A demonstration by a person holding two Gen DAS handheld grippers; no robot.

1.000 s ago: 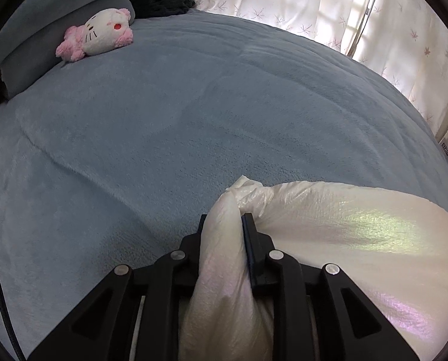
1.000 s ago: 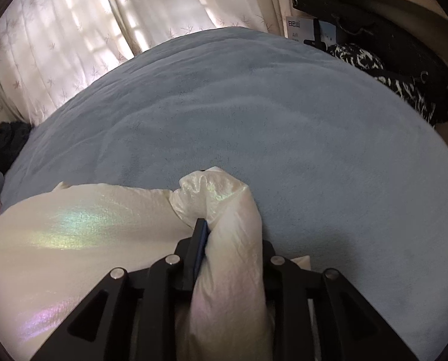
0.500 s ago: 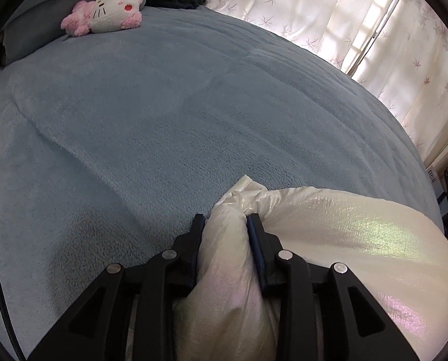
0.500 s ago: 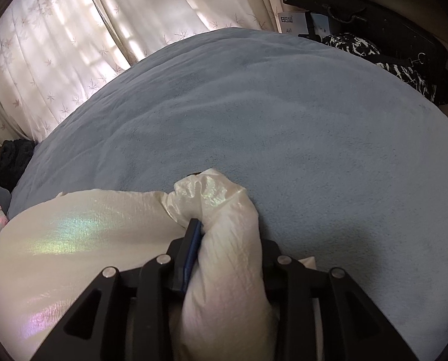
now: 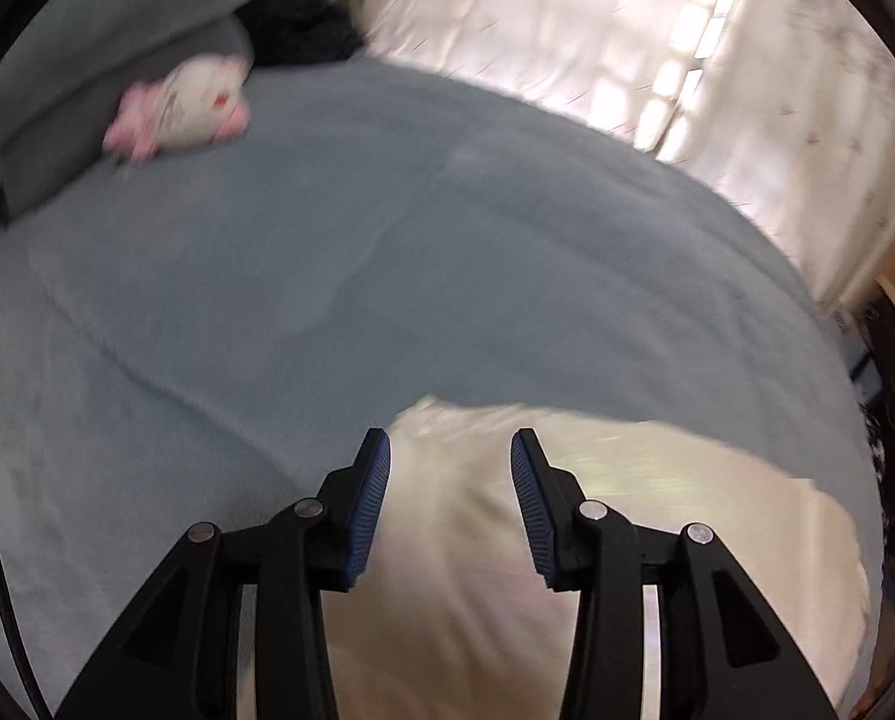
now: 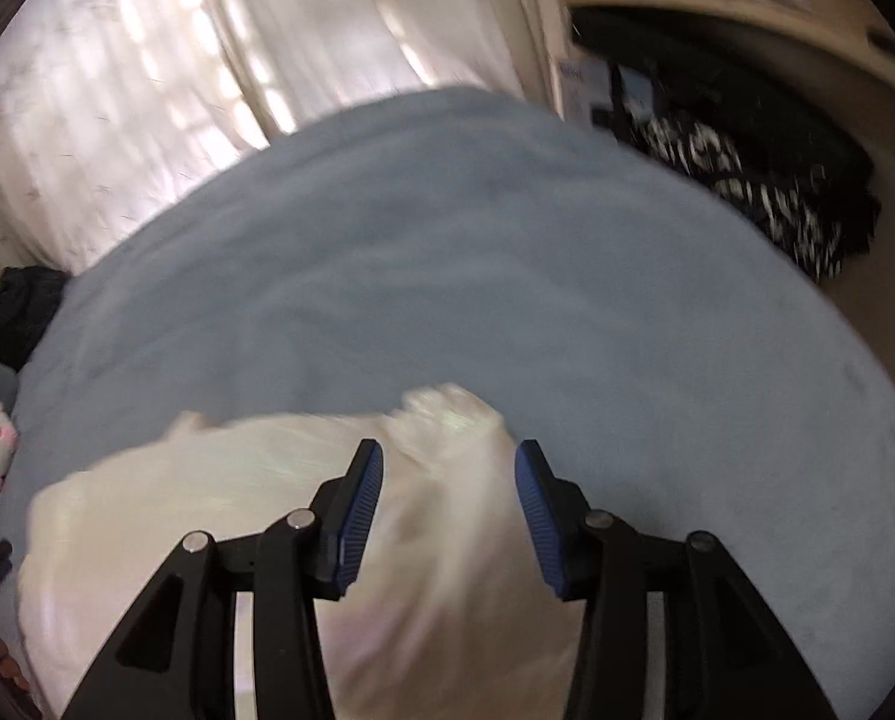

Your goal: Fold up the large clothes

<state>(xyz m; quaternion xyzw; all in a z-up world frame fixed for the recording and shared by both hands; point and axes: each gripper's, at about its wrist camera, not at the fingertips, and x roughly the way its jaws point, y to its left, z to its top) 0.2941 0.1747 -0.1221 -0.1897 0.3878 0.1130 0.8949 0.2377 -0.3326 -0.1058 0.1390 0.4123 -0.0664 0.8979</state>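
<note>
The shimmery, cream-white thin garment (image 5: pixel 615 516) lies on the grey-blue fleece bed cover (image 5: pixel 387 276); it looks light, soft and slippery. Your left gripper (image 5: pixel 450 450) and right gripper (image 6: pixel 447 462) both stand spread, holding nothing. Pinch a bunched corner, not flat cloth.

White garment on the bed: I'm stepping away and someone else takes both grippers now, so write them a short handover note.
Left gripper: open, jaws either side of the white garment, not clamping it.
Right gripper: open too, over the garment's other bunched corner.
The garment lies on the blue blanket, its far edge facing the curtains.
Done: both corners let go. How many folds are in cannot be told; views are blurred.
Left: check the shape, regrasp, finish folding.
</note>
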